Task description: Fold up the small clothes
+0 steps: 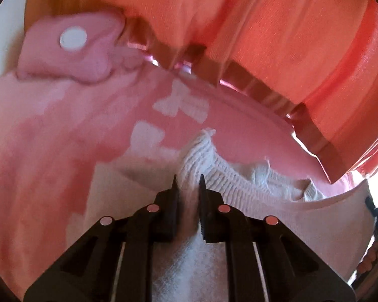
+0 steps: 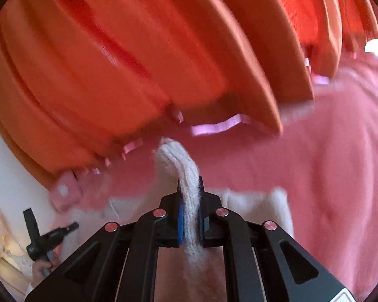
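Note:
A white knitted garment point(image 1: 214, 171) with a ribbed hem lies over a pink surface point(image 1: 252, 130). My left gripper point(image 1: 188, 180) is shut on the garment's white fabric near the ribbed edge. My right gripper point(image 2: 189, 181) is shut on a ribbed strip of the same white knit point(image 2: 181, 166), which stands up between its fingers. The rest of the garment point(image 2: 252, 201) hangs blurred below. A pink padded piece with a white round dot point(image 1: 73, 37) lies at the far left.
An orange pleated curtain point(image 1: 264, 25) hangs close behind the pink surface; it fills the top of the right wrist view point(image 2: 138, 63). The left gripper's handle, held in a hand point(image 2: 45, 239), shows at lower left.

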Demonstrator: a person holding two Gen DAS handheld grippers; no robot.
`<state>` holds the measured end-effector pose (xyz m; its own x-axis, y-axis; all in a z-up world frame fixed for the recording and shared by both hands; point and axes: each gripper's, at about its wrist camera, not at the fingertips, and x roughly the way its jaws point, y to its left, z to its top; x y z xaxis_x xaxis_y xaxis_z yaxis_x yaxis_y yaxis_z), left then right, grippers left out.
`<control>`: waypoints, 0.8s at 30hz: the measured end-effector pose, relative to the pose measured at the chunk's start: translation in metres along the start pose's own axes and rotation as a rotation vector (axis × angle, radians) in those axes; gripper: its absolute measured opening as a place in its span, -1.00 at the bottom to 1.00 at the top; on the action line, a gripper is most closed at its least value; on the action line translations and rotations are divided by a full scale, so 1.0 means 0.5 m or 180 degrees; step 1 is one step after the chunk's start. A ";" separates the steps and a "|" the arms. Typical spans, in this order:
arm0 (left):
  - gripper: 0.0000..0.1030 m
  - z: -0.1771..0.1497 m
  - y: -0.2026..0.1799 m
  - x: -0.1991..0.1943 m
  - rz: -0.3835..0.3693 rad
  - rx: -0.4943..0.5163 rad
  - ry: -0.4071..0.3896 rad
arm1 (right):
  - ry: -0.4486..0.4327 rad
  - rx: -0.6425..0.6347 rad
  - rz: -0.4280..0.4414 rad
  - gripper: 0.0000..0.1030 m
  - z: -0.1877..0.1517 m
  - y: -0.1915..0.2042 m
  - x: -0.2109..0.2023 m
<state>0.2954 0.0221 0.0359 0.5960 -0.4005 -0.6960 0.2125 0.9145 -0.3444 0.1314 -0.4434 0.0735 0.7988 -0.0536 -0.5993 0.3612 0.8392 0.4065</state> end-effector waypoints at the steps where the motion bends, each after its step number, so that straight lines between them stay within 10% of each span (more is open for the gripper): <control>1: -0.76 -0.003 -0.003 0.004 0.0069 0.0065 -0.0011 | 0.0203 -0.0008 -0.0281 -0.86 -0.007 -0.016 0.033; 4: -0.77 -0.010 0.012 0.025 0.0131 -0.0065 0.0114 | 0.0559 0.0374 -0.0363 -0.86 -0.033 -0.058 0.076; 7: -0.76 -0.002 0.007 0.010 0.0173 0.0040 0.0007 | 0.0152 0.0023 -0.0303 -0.87 -0.006 -0.018 0.023; 11: -0.76 -0.017 0.028 0.050 0.0262 -0.0005 0.0167 | 0.0787 0.0422 -0.0537 -0.88 -0.047 -0.086 0.111; 19: -0.70 -0.008 -0.035 -0.039 0.0267 0.0202 -0.0205 | -0.0211 -0.0358 -0.0833 -0.64 -0.017 0.044 -0.037; 24: -0.71 -0.058 -0.152 -0.144 -0.0252 0.0626 -0.0349 | 0.0250 -0.0716 0.0194 -0.65 -0.091 0.178 -0.042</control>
<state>0.2136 -0.0203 0.0940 0.6497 -0.4725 -0.5955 0.4022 0.8784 -0.2582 0.1251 -0.3432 0.0909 0.7728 0.0356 -0.6336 0.1904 0.9394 0.2850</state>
